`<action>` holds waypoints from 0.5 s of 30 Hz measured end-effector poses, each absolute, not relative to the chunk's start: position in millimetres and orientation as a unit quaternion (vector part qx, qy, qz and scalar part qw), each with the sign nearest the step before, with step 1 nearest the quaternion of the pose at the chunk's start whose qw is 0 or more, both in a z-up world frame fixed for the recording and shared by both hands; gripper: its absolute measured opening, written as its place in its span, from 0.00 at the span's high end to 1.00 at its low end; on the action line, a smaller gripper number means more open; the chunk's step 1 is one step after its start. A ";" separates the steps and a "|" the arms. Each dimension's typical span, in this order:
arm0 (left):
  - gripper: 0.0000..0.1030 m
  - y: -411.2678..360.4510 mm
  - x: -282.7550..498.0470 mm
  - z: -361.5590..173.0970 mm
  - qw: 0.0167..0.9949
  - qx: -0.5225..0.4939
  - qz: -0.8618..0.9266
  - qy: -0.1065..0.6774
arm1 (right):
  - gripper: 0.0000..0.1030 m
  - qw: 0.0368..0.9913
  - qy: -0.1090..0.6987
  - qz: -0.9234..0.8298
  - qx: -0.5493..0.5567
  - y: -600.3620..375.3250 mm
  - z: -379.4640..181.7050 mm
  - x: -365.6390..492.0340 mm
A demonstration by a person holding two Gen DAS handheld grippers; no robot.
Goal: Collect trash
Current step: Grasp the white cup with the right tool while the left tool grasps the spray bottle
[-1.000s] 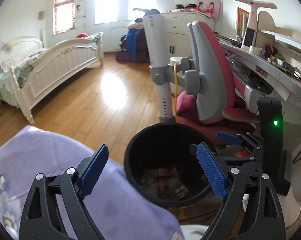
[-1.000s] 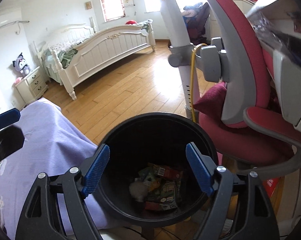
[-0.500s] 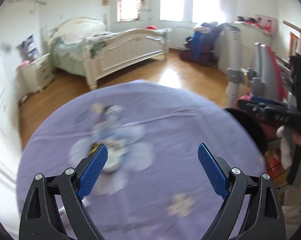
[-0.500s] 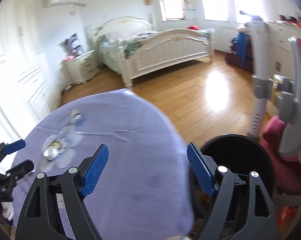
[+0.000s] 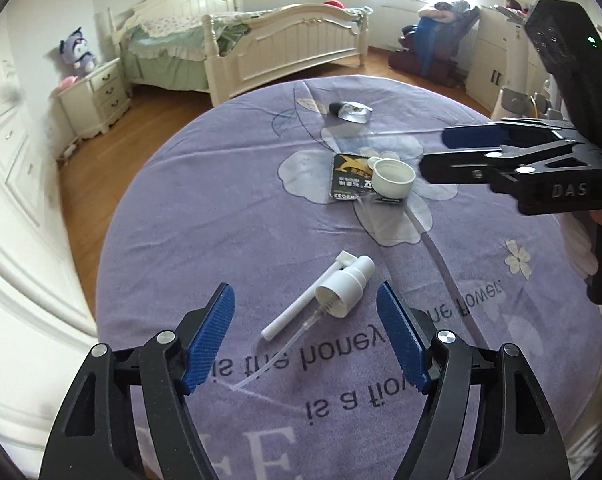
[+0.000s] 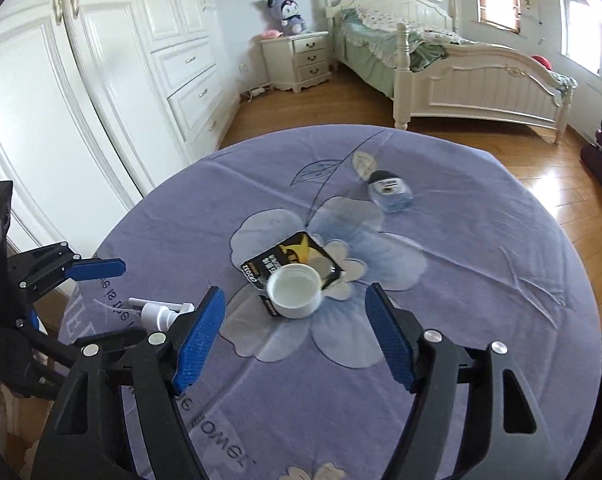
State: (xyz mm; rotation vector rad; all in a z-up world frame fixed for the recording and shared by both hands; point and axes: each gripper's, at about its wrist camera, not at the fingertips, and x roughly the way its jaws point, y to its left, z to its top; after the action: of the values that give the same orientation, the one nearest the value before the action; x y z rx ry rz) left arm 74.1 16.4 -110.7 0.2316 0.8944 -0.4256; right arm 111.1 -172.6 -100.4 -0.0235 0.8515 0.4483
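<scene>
Left claw [image 5: 306, 340]: I see its jaws apart, just been narrowing, over the white spray pump [image 5: 343, 288], not touching.
Right claw [image 6: 292, 336]: likewise apart and narrowing, empty, near the white cap [image 6: 295, 289].
Table [image 5: 205, 216]: purple cloth.

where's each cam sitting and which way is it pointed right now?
Left wrist: on the left gripper, angled down at the purple tablecloth, white spray pump between its open fingers; right gripper enters from the right.
Right wrist: on the right gripper, angled down at the white cap on a black packet; left gripper at left.
Shared: cap, packet, pump, small bottle, bed.
</scene>
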 end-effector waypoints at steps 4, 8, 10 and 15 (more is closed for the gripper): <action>0.51 5.0 79.4 -125.0 0.864 0.116 -0.210 0.444 | 0.44 0.874 0.438 0.208 -0.034 -153.0 -120.8 126.9; 0.64 5.7 86.1 -126.7 0.868 0.104 -0.200 0.442 | 0.61 0.876 0.442 0.190 -0.027 -153.7 -128.2 133.1; 0.72 6.2 89.2 -126.2 0.869 0.096 -0.199 0.442 | 0.66 0.875 0.441 0.199 -0.017 -155.6 -128.7 132.4; 0.92 4.3 93.9 -122.1 0.874 0.063 -0.202 0.438 | 0.66 0.881 0.429 0.202 0.002 -168.6 -124.3 121.4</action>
State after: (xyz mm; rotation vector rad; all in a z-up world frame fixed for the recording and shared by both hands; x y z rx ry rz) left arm 93.9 4.3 -122.1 0.1308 0.9145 -0.4212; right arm 121.4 -168.6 -124.3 0.0043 0.8931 0.4217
